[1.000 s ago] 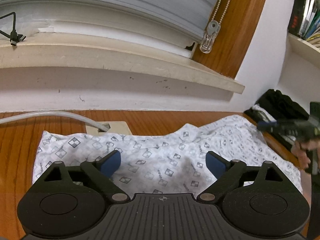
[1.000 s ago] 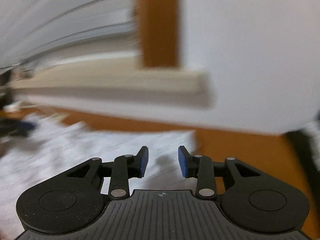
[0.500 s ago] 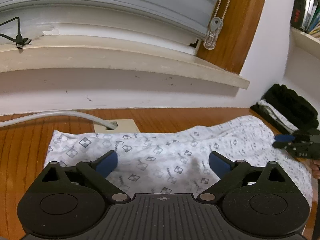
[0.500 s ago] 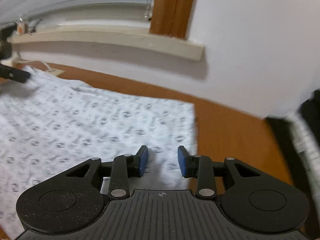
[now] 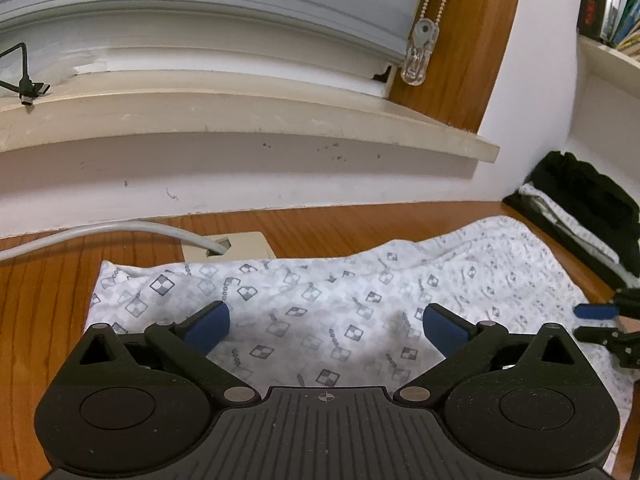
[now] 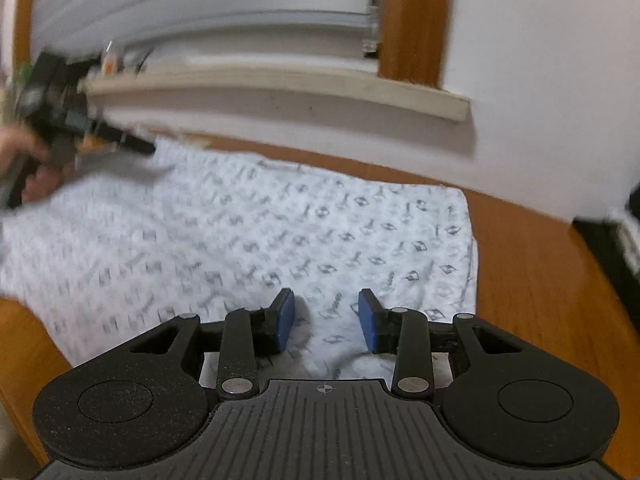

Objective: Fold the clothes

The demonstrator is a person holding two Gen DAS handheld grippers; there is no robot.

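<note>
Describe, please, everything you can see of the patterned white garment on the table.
The garment is thin white fabric printed with small grey checkered diamonds and chain-like marks. It lies spread out and mostly flat on the wooden table, with soft wrinkles toward its right side and a dark smudge near its middle. Its far edge partly covers a beige outlet plate. The left claw stands wide open over it and the right claw part open; no pad pinches the cloth.

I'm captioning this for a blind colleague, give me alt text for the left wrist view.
The left gripper hangs with its jaws wide open and empty above a white patterned garment spread on a wooden table. The right gripper shows at the garment's right edge; a windowsill and blind are behind.
</note>
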